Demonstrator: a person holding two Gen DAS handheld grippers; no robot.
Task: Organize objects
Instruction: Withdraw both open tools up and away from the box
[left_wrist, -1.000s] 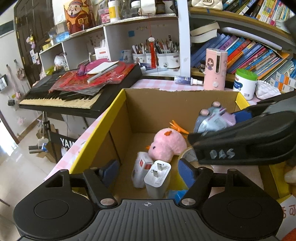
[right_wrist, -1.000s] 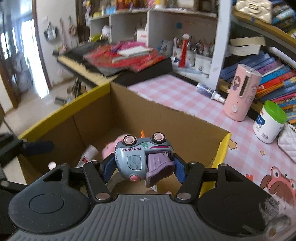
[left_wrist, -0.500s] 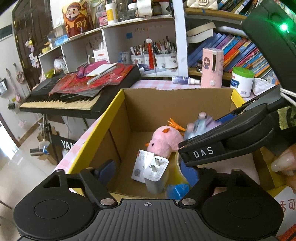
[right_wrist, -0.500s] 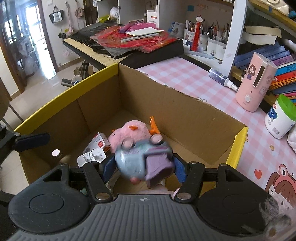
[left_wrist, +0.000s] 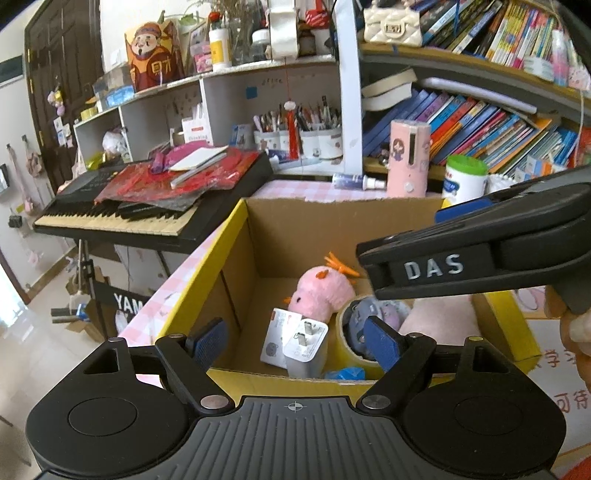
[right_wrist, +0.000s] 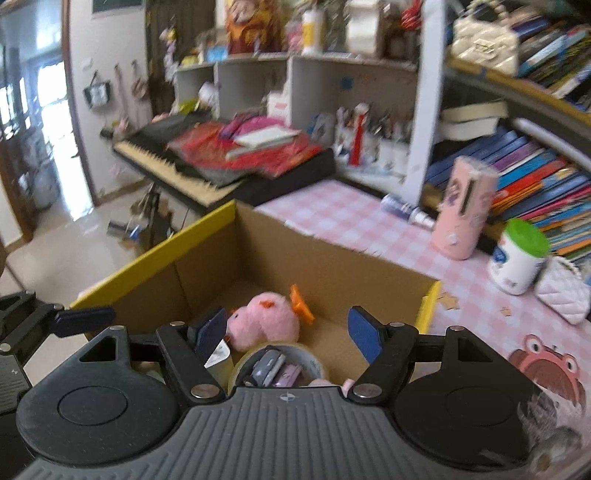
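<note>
An open cardboard box (left_wrist: 207, 266) with yellow rims stands on the pink checked table. Inside lie a pink plush chick (left_wrist: 321, 291), two white chargers (left_wrist: 295, 341) and a yellow tape roll (left_wrist: 345, 343). A blue-grey toy truck (right_wrist: 269, 367) rests inside the roll's ring. My right gripper (right_wrist: 288, 330) hangs above the box with its jaws opening and nothing between them; the truck lies below, clear of the pads. My left gripper (left_wrist: 293, 339) is open and empty at the box's near edge. One black finger (left_wrist: 432, 266) of the right gripper crosses the left wrist view.
A keyboard (left_wrist: 122, 218) piled with red papers stands left of the box. Behind it are a pink cylinder (left_wrist: 408, 158), a spray bottle (left_wrist: 354, 181), a green-lidded jar (right_wrist: 517, 258), a white quilted bag (right_wrist: 563, 291) and shelves of books (left_wrist: 498, 133).
The toy truck left my right gripper and dropped into the tape roll in the box. The right jaws spread and the gripper rose. The left jaws widened and drew back a little.
</note>
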